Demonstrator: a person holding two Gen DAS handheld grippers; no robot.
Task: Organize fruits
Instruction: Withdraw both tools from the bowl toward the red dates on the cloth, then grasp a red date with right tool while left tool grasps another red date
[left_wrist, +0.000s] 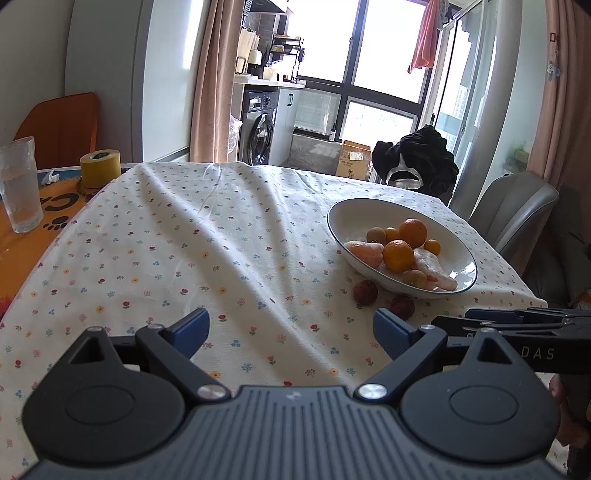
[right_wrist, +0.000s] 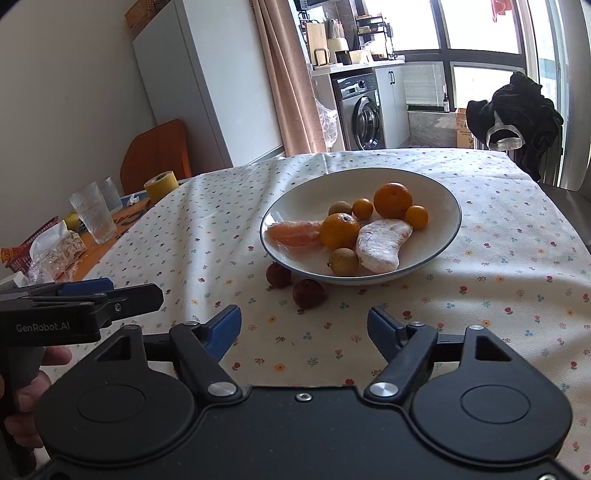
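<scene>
A white bowl (right_wrist: 314, 199) (left_wrist: 354, 214) on the floral tablecloth holds two oranges (right_wrist: 339, 231) (left_wrist: 398, 255), several small round fruits and two wrapped pomelo pieces (right_wrist: 382, 243). Two dark red lychees (right_wrist: 308, 293) (right_wrist: 279, 275) (left_wrist: 365, 292) lie on the cloth just in front of the bowl. My right gripper (right_wrist: 303, 314) is open, its blue fingertips just short of the nearer lychee and touching nothing. My left gripper (left_wrist: 290, 319) stands wide open over bare cloth, left of the bowl. Each gripper shows side-on in the other's view (right_wrist: 92, 295) (left_wrist: 517, 321).
At the table's left end are a glass of water (left_wrist: 20, 184) (right_wrist: 92, 214), a yellow tape roll (left_wrist: 100, 168) and crumpled wrappers (right_wrist: 55, 251). A grey chair (left_wrist: 517, 214) stands at the right edge and a black garment (left_wrist: 417, 158) hangs beyond the far edge.
</scene>
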